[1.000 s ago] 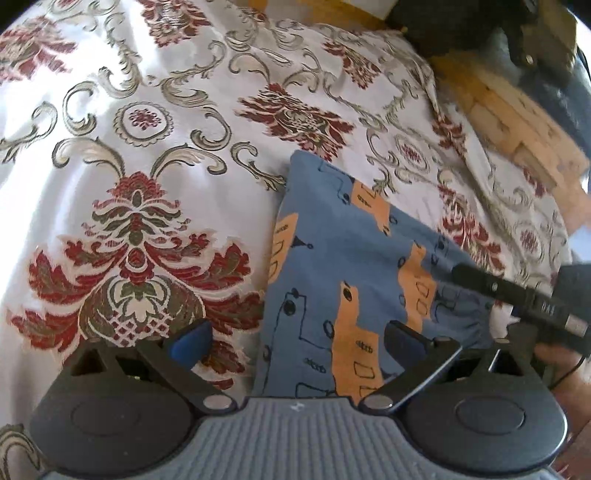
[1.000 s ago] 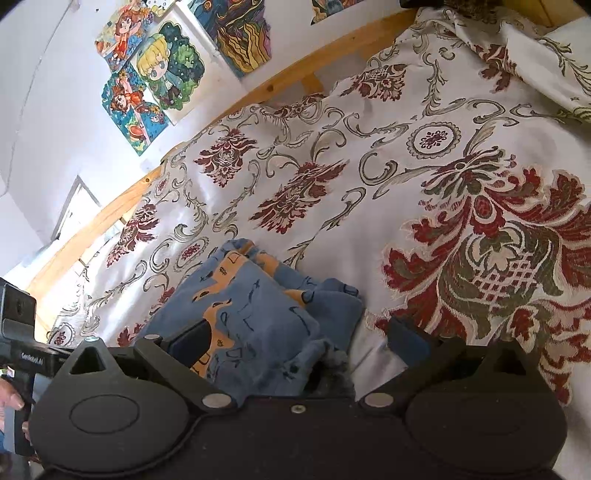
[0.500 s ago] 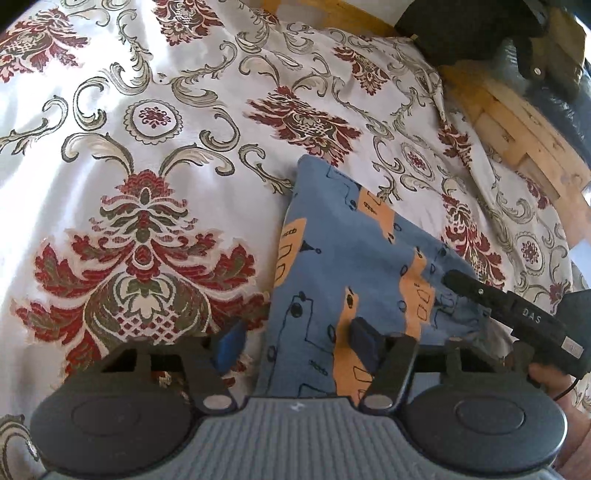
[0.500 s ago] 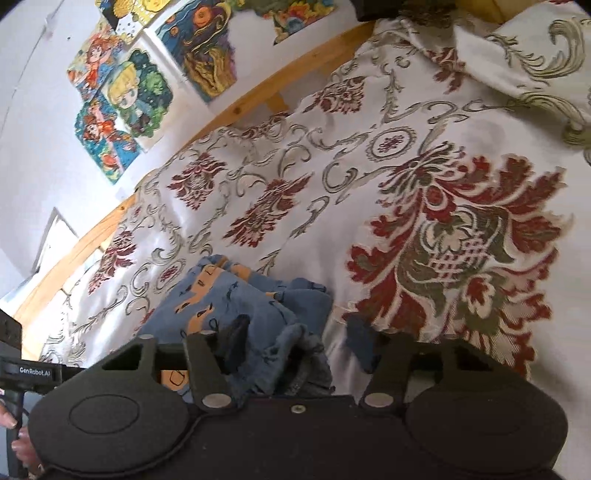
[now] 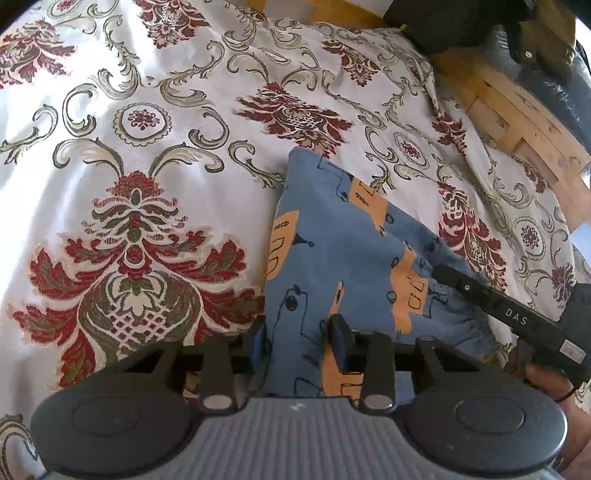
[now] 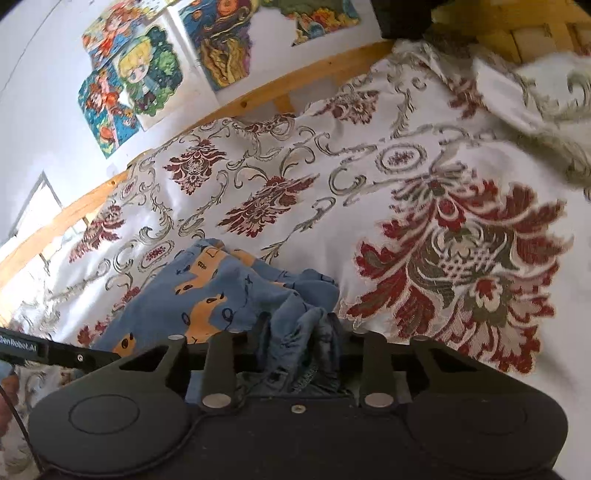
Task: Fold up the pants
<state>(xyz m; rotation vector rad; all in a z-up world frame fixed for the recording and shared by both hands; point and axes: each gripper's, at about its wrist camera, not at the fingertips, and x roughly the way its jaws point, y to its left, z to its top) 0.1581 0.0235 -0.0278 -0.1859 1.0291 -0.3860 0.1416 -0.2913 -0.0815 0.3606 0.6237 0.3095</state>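
Note:
Blue pants (image 5: 332, 251) with orange prints lie folded on the patterned bedspread (image 5: 140, 177). My left gripper (image 5: 301, 341) is shut on their near left edge, cloth pinched between the blue pads. In the right wrist view the same pants (image 6: 207, 291) bunch up toward the camera, and my right gripper (image 6: 297, 341) is shut on the gathered elastic waistband end. The other gripper's black body (image 5: 506, 310) crosses the pants' right side in the left wrist view, held by a hand (image 5: 546, 380).
A wooden bed frame (image 5: 517, 114) runs along the right edge, with dark objects (image 5: 461, 26) beyond it. Colourful drawings (image 6: 140, 74) hang on the white wall behind a wooden rail (image 6: 258, 99). A crumpled part of the bedspread (image 6: 535, 92) rises at the far right.
Both grippers went from open to shut, each closing on its edge of the pants. The right wrist view swung slightly, and the cloth bunched up between its fingers.

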